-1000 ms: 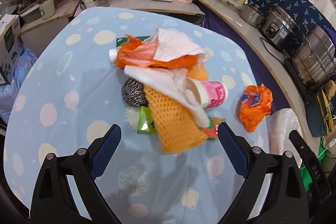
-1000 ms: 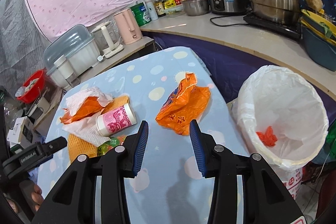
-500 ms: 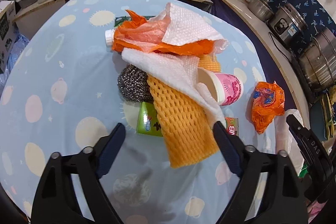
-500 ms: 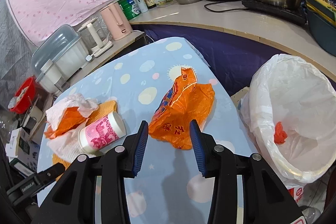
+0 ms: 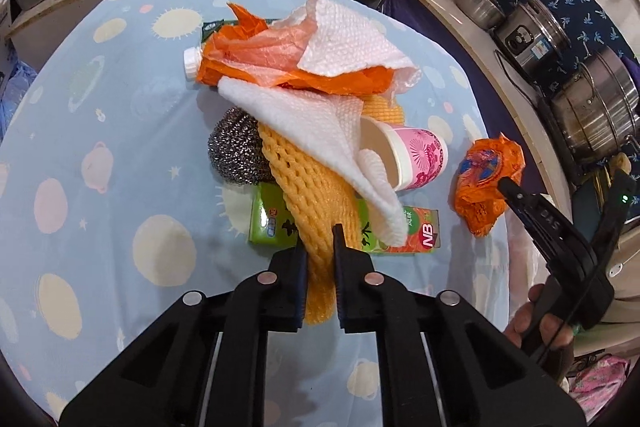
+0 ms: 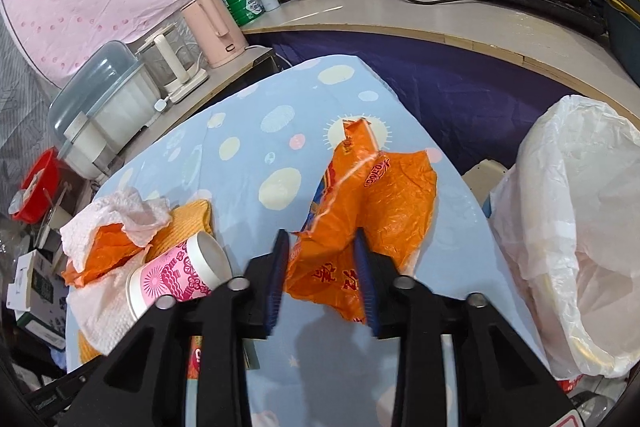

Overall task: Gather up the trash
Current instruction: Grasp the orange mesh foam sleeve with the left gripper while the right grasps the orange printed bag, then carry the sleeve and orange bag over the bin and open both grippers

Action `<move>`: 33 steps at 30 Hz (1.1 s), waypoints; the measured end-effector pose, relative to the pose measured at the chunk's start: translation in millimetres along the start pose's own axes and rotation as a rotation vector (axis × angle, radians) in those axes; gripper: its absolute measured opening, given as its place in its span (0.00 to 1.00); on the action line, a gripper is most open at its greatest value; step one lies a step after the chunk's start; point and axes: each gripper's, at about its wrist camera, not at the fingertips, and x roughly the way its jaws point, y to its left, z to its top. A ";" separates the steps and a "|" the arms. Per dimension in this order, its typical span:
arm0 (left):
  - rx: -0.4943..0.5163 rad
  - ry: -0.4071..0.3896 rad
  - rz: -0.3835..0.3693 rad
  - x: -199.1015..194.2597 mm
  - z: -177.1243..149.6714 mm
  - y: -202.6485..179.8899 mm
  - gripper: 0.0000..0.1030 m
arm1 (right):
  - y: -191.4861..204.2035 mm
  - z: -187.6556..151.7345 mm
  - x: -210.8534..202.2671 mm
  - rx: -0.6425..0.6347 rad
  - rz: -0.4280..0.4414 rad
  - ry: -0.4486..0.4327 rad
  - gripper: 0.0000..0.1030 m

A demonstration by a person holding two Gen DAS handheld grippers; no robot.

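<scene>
1. Left wrist view: the left hand-held gripper (image 5: 320,247) is clamped on the near end of the orange foam fruit net (image 5: 316,195), its jaws pressed against the mesh from both sides. The net is the lowest-hanging edge of the heap, so it gives a free tail to pinch without disturbing the rest, though a white paper towel (image 5: 320,131) drapes over it and may drag along.
2. The heap sits mid-table (image 5: 120,107): a steel wool scourer (image 5: 236,155) touches the net's left side, a green carton (image 5: 272,223) lies under it, a pink paper cup (image 5: 416,159) lies on its side at the right, and an orange plastic bag (image 5: 280,63) with a capped bottle (image 5: 191,63) lies behind.
3. The crumpled orange snack wrapper (image 5: 484,183) lies apart, near the table's right edge, with the right hand-held gripper (image 5: 520,195) at it.
4. Right wrist view: the right hand-held gripper (image 6: 320,267) straddles the near part of that snack wrapper (image 6: 368,203); its blue pads (image 6: 276,275) are partly apart with the crinkled film between them, and I cannot tell whether they already pinch it.
5. The white-lined trash bin (image 6: 580,227) stands just off the table's right edge, mouth open, so I judge the wrapper is taken first by this side for the short carry.
</scene>
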 end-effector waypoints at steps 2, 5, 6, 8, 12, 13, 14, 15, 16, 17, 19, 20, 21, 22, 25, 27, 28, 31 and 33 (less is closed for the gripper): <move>0.005 -0.011 0.002 -8.3 -3.4 2.1 0.10 | 1.9 -1.5 -2.1 -0.004 0.006 0.001 0.16; 0.006 -0.030 -0.001 -22.8 -7.8 7.2 0.09 | 5.6 -5.9 -14.8 -0.020 0.018 -0.013 0.15; 0.005 -0.036 -0.005 -27.7 -9.3 9.4 0.09 | 6.4 -6.9 -19.5 -0.023 0.022 -0.018 0.15; 0.004 -0.049 -0.010 -37.0 -12.1 12.2 0.09 | 8.1 -9.5 -32.3 -0.029 0.036 -0.033 0.15; 0.008 -0.087 -0.022 -60.7 -17.1 12.5 0.09 | 8.9 -14.2 -61.4 -0.025 0.065 -0.067 0.15; 0.012 -0.097 -0.026 -66.4 -17.8 11.6 0.09 | 8.3 -15.1 -68.2 -0.023 0.072 -0.074 0.15; 0.016 -0.108 -0.030 -72.9 -18.7 10.9 0.09 | 8.0 -16.2 -75.1 -0.021 0.079 -0.082 0.15; 0.020 -0.117 -0.035 -78.1 -20.0 10.0 0.09 | 7.9 -17.4 -82.1 -0.021 0.084 -0.089 0.15; 0.023 -0.126 -0.042 -83.4 -21.2 8.3 0.09 | 8.1 -18.1 -88.1 -0.022 0.087 -0.098 0.15; 0.031 -0.136 -0.051 -89.5 -22.2 5.5 0.09 | 7.7 -19.0 -93.8 -0.022 0.090 -0.106 0.15; 0.050 -0.151 -0.066 -97.4 -24.1 -1.4 0.09 | 6.0 -21.2 -106.9 -0.022 0.095 -0.125 0.15; 0.064 -0.159 -0.074 -101.2 -25.3 -6.1 0.09 | 4.6 -22.2 -113.7 -0.020 0.098 -0.135 0.15; 0.077 -0.167 -0.080 -104.1 -26.5 -11.0 0.09 | 3.4 -23.1 -119.6 -0.019 0.101 -0.143 0.15; 0.088 -0.171 -0.085 -106.6 -27.9 -15.0 0.09 | 2.1 -22.9 -123.9 -0.019 0.101 -0.150 0.15; 0.128 -0.177 -0.110 -110.4 -30.3 -31.6 0.09 | -4.7 -25.1 -141.4 -0.024 0.091 -0.181 0.15; 0.158 -0.180 -0.126 -111.3 -31.8 -45.1 0.09 | -12.0 -25.7 -152.5 -0.022 0.080 -0.201 0.15; 0.171 -0.181 -0.133 -111.6 -32.7 -51.2 0.09 | -15.4 -26.0 -156.2 -0.020 0.074 -0.207 0.15; 0.224 -0.183 -0.162 -110.9 -35.2 -78.2 0.09 | -31.0 -27.3 -170.2 -0.004 0.054 -0.229 0.15; 0.259 -0.185 -0.180 -109.4 -37.5 -96.4 0.09 | -44.4 -28.1 -178.8 0.012 0.030 -0.246 0.15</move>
